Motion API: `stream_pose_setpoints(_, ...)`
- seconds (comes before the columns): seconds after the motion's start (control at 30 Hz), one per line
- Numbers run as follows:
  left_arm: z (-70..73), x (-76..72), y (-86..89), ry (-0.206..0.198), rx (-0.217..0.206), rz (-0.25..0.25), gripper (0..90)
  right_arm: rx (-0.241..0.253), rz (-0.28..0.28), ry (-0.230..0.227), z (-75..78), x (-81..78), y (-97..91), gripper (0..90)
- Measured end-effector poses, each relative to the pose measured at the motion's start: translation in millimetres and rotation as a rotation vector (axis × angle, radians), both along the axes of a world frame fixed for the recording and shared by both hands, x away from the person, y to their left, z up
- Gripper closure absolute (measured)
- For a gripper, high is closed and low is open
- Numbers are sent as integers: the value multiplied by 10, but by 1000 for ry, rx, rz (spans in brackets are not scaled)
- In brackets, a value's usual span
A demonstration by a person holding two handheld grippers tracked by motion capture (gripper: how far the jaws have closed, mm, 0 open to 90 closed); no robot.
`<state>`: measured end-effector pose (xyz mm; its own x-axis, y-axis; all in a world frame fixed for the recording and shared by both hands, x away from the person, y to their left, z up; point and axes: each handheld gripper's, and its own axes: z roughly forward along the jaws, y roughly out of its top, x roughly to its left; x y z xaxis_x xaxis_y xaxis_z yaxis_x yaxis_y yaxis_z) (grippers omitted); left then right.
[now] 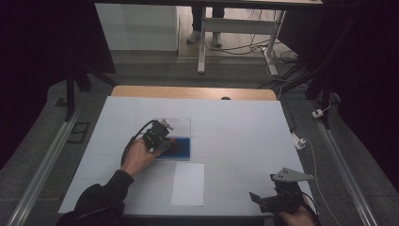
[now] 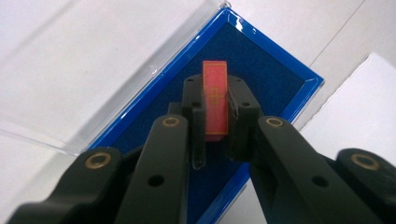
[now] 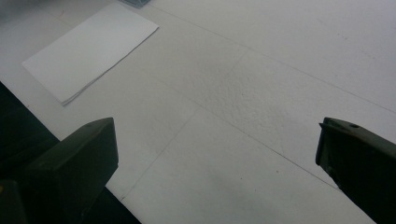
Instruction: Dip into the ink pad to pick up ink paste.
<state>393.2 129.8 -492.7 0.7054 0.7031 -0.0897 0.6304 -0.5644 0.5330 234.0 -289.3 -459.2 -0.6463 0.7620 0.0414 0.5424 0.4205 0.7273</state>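
left gripper view: left hand-held gripper (image 2: 215, 122) clamped on red block (image 2: 215, 100), right above the blue tray (image 2: 280, 79). right hand-held gripper (image 3: 215, 154) wide, nothing held, well apart from tray, near paper sheet (image 3: 88, 49) on bench (image 3: 261, 93).

Through the right gripper view I see the right gripper (image 3: 217, 154) with its two black jaws set wide apart and nothing between them. Below them lies the white table (image 3: 261, 93). A sheet of white paper (image 3: 91, 49) lies flat at upper left, well apart from both jaws.
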Motion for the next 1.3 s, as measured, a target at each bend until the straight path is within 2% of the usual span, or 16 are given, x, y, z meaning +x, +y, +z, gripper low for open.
stream_pose_setpoints(0.1, -8, 5, 14, 7, -15, 8, 807, 0, 0, 1, 0, 1, -1, 0)
stream_pose_setpoints(0.23, 1, -43, -50, -28, 30, 7, 807, -2, 1, 2, -1, 2, 2, 0)
stream_pose_setpoints(0.4, -25, 7, 41, 10, -40, 17, 807, 2, -1, 0, 1, 1, -1, 0)
stream_pose_setpoints(0.53, -12, -21, -3, -12, -8, 13, 807, -5, 0, 2, 1, 4, 1, 0)
stream_pose_setpoints(0.93, 7, -28, 0, -24, -4, 9, 803, 6, 0, -3, 3, 1, -10, 0)
stream_pose_setpoints(1.07, 23, -40, 2, -46, -14, 13, 803, 7, -1, -3, 4, 0, -9, 0)
stream_pose_setpoints(1.3, 79, -57, 40, -47, -35, 10, 803, 3, 0, -4, 5, -2, -11, 0)
